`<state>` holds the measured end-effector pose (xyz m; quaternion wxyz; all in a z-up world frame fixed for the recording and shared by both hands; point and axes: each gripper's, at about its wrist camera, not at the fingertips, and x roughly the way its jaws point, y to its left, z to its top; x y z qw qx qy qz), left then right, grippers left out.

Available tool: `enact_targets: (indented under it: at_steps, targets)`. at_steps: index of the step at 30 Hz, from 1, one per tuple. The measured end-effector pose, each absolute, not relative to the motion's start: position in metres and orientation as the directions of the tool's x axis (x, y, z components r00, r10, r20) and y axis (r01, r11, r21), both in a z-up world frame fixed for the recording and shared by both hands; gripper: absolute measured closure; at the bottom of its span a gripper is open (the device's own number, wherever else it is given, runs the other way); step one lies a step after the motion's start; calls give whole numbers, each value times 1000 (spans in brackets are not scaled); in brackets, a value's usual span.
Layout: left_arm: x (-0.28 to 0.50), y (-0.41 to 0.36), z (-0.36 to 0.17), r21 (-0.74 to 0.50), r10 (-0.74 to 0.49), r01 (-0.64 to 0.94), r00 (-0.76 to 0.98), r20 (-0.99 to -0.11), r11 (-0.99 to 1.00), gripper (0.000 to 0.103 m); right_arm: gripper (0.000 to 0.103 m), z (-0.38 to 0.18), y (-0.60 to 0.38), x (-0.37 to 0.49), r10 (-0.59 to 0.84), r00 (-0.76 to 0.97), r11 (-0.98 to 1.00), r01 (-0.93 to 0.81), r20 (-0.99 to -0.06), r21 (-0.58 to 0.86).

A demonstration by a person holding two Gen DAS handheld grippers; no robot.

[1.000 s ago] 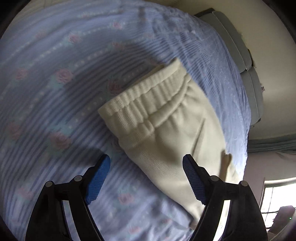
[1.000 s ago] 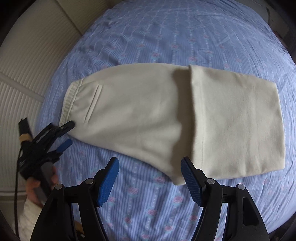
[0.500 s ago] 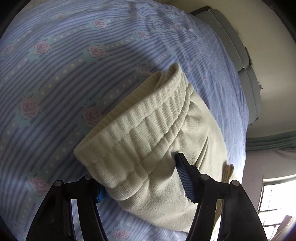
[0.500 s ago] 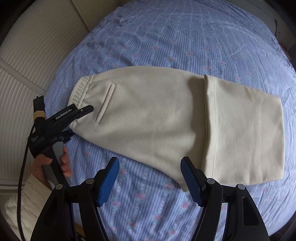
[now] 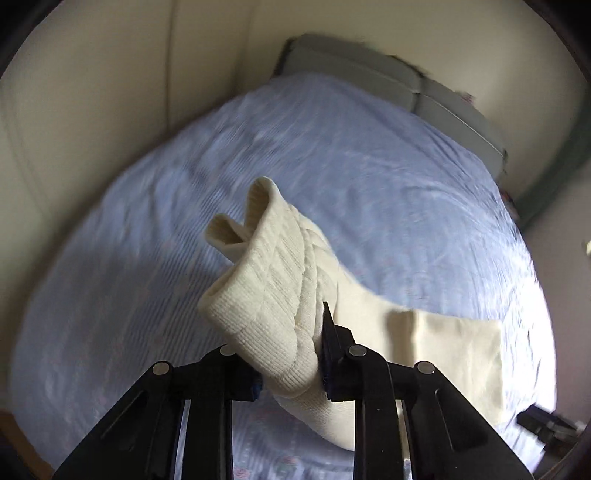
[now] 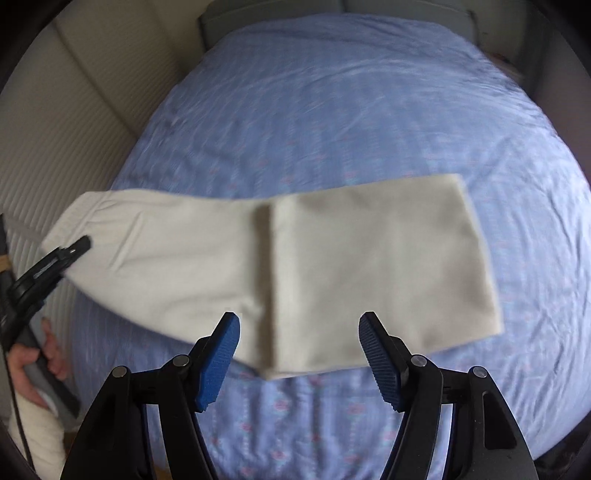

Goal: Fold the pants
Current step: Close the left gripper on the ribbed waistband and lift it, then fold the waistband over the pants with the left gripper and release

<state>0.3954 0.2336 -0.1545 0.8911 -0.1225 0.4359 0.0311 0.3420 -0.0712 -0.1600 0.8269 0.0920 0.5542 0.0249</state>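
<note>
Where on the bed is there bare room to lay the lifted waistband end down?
Bare sheet runs wide between the pants and the headboard, with a narrower strip on the near side. Crowded only at the waistband, where the left gripper is closing on it.

This is a bedroom in a home. A bed [image 6: 369, 122] fills most of both views, made up with a pale blue striped sheet [image 5: 369, 177] printed with small pink roses. At its far end stands a grey padded headboard [image 5: 354, 70] built of cushioned panels, set against a plain cream wall [image 5: 110, 74]. In the right wrist view a cream ribbed panel [image 6: 48, 147], like a wardrobe door or wall cladding, runs along the bed's left side. Cream pants [image 6: 295, 266] lie spread on the sheet, ordinary household laundry. Bright daylight falls across the bed's right edge in the left wrist view, though its source is out of sight.
</note>
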Motion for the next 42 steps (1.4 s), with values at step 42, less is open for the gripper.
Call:
enact_targets:
  at_steps: [42]
  targets:
    - [389,-264,-224,118,-45,414,364,-930,903,45,34,-222,-434,246,224,367,855,371,-903,363]
